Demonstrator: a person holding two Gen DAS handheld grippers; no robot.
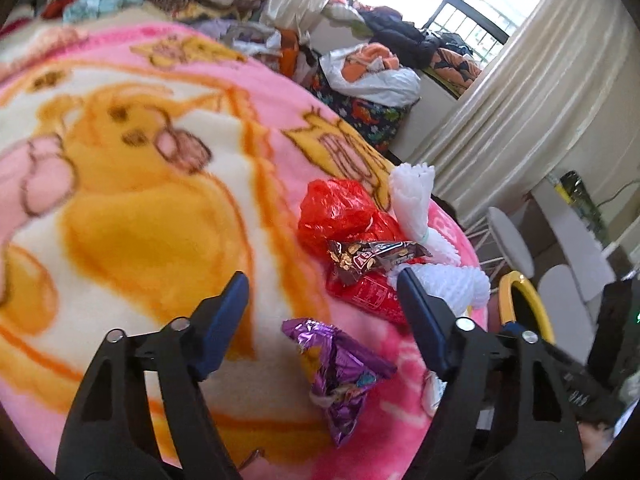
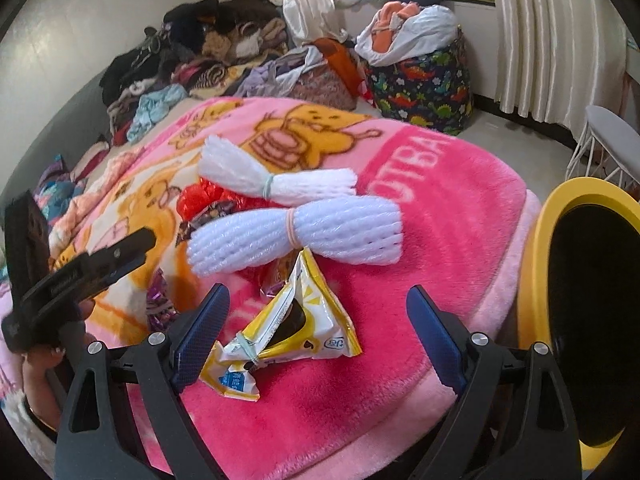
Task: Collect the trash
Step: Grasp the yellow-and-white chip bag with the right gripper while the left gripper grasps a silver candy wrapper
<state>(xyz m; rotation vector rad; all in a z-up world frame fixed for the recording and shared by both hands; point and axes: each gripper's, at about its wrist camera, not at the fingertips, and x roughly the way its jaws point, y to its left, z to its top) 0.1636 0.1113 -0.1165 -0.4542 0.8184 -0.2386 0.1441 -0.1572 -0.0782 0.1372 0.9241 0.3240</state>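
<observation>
Trash lies on a pink cartoon blanket. In the left wrist view my left gripper is open above a purple foil wrapper; beyond it lie a brown snack wrapper, a red plastic bag, a red packet and white foam nets. In the right wrist view my right gripper is open around a yellow-white wrapper. Two banded white foam nets lie beyond it. The left gripper shows at the left, its jaws hidden.
A yellow-rimmed bin with a black liner stands right of the bed; its rim also shows in the left wrist view. Piled clothes, a dinosaur-print bag, curtains and white stools surround the bed.
</observation>
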